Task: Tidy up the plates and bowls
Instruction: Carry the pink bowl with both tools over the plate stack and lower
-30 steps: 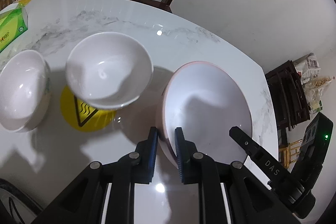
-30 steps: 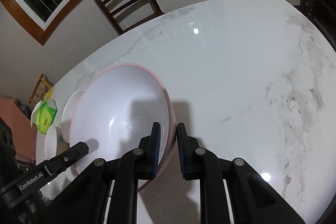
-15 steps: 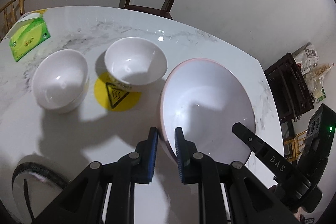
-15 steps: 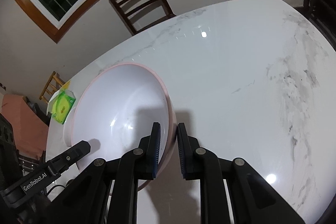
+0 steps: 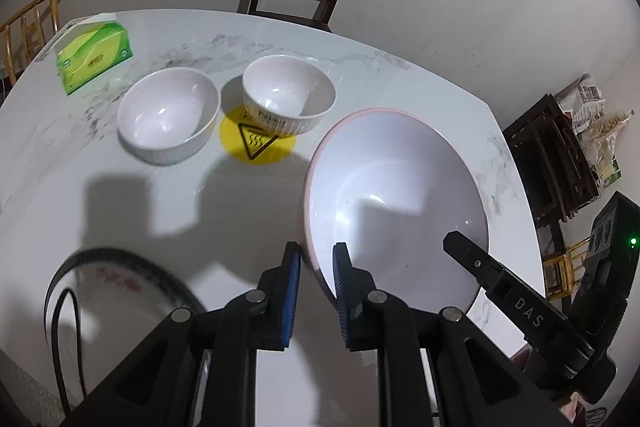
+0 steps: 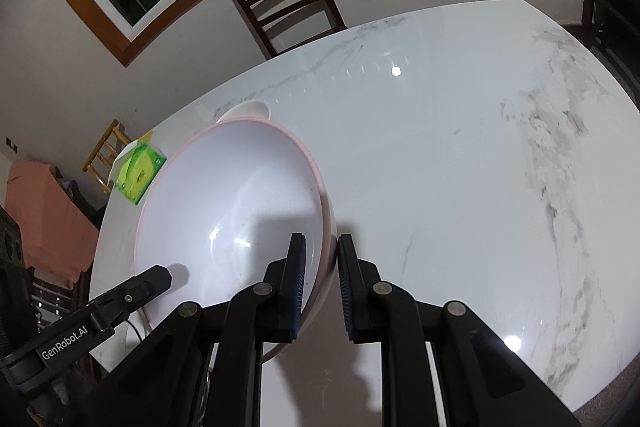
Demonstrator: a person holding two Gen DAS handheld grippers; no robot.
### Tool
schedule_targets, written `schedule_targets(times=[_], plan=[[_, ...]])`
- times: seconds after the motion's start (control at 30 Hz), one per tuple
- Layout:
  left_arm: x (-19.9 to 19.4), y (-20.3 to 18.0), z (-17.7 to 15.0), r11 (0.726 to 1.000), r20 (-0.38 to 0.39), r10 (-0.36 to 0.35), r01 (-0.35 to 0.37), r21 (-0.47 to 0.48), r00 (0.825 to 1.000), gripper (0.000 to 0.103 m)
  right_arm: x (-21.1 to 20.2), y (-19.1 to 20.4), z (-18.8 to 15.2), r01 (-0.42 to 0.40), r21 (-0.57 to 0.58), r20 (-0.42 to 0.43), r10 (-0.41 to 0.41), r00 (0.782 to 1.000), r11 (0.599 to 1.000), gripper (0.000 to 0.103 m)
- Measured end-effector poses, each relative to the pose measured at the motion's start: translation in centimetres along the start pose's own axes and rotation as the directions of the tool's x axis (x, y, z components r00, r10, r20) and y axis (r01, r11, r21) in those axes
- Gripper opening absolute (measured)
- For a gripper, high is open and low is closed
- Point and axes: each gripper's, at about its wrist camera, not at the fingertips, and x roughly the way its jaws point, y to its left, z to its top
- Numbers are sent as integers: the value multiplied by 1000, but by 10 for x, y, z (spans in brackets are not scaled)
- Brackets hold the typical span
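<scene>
Slippage is the big worry here, since the large pink-rimmed bowl (image 5: 396, 195) is carried above the worktop (image 6: 440, 155) by nothing more than two thin pinches on its rim: the left gripper (image 5: 316, 279) has its fingers clamped on the near-left edge, and the right gripper (image 6: 322, 275) has its fingers clamped on the opposite edge. The surface looks glossy, so if either hand tilts or pulls out of step with the other, the rim could slide out of the pads and the bowl would drop onto the marble. It's also close to the two smaller white bowls (image 5: 168, 119), one of them sitting partly on a yellow warning sticker (image 5: 258, 143), so a careless swing could knock them. All three bowls look empty, just reflections inside. At the lower left there's a dark-rimmed round thing (image 5: 120, 283), maybe a plate, but it's too blurred to tell. A green tissue box (image 5: 94, 57) sits well clear at the far side.
</scene>
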Motion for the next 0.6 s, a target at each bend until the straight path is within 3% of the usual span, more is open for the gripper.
schedule_targets(times=[0.6], plan=[[-16,25,-60,1000,10,21,-21,-13,1000,17,-10,18,-70,45,-39,-43,-46,998,998,17]])
